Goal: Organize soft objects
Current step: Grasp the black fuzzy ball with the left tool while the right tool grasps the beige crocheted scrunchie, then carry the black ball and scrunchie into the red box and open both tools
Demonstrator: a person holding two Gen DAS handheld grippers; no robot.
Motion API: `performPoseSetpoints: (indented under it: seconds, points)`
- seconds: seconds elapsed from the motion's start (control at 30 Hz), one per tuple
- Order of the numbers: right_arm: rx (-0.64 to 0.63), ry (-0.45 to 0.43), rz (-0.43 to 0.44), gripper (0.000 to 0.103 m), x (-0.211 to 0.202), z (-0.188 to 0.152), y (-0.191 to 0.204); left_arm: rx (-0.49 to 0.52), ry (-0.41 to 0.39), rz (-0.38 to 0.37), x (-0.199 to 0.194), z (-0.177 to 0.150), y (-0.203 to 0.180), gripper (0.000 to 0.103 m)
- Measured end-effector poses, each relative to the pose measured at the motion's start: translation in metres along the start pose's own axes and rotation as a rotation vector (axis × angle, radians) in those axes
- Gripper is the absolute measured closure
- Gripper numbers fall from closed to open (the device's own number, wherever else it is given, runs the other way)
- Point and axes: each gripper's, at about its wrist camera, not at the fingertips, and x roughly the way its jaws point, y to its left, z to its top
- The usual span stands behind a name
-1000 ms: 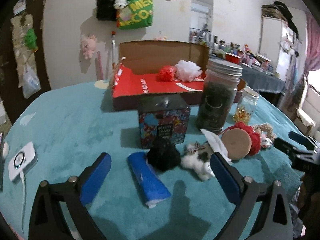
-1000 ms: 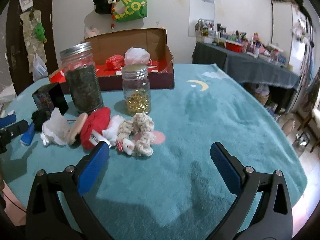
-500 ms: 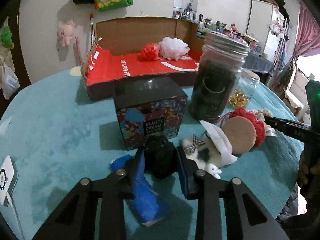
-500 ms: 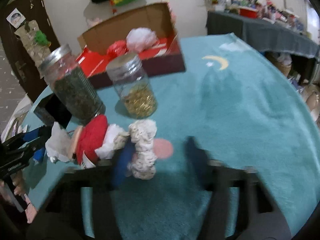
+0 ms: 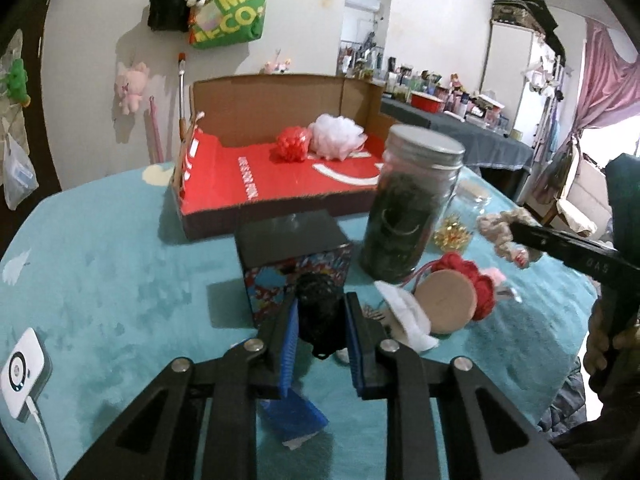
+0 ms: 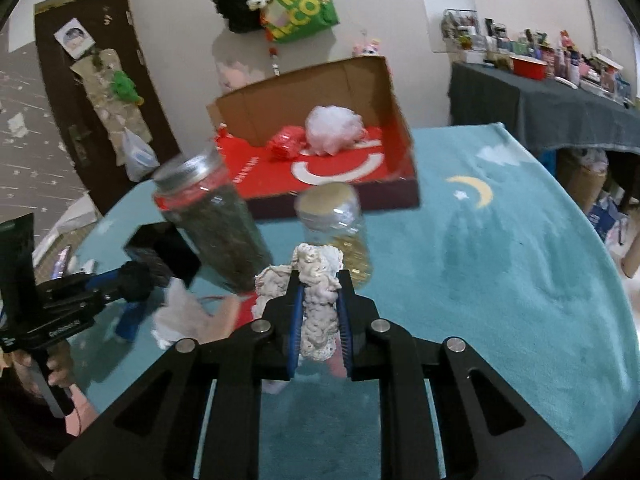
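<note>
My left gripper [image 5: 320, 312] is shut on a black fuzzy pom-pom [image 5: 320, 316] and holds it above the teal table, in front of the printed black box [image 5: 294, 258]. My right gripper [image 6: 318, 300] is shut on a cream crocheted scrunchie [image 6: 318, 304] and holds it lifted before the small jar [image 6: 338, 228]. The open cardboard box [image 5: 280, 176] with a red floor holds a red puff [image 5: 292, 148] and a white puff [image 5: 336, 142]. A blue roll [image 5: 294, 416], a white plush [image 5: 404, 312], a round tan pad [image 5: 444, 304] and a red knitted piece [image 5: 476, 284] lie on the table.
A tall jar of dark leaves [image 5: 412, 208] stands right of the printed box. A white device with a cable [image 5: 22, 372] lies at the table's left edge. A dark cloth-covered side table [image 6: 560, 108] with clutter stands beyond at the right.
Both grippers went from open to shut. The left closed on the black pom-pom and lifted it; the right closed on the cream scrunchie and raised it off the table.
</note>
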Motion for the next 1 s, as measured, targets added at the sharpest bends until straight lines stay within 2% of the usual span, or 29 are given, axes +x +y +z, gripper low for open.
performPoseSetpoints:
  seconds: [0.27,0.57,1.0]
  points:
    - [-0.043,0.018,0.095,0.088,0.01,0.0,0.024,-0.014,0.009,-0.111,0.009,0.001,-0.012,0.08]
    - [-0.044,0.043,0.125,0.088,0.023,-0.008,0.029,-0.047,0.021,-0.186,0.019,0.002,-0.022,0.08]
    - [-0.026,0.037,0.138,0.088,0.02,-0.007,0.025,-0.083,0.02,-0.193,0.018,0.001,-0.015,0.08]
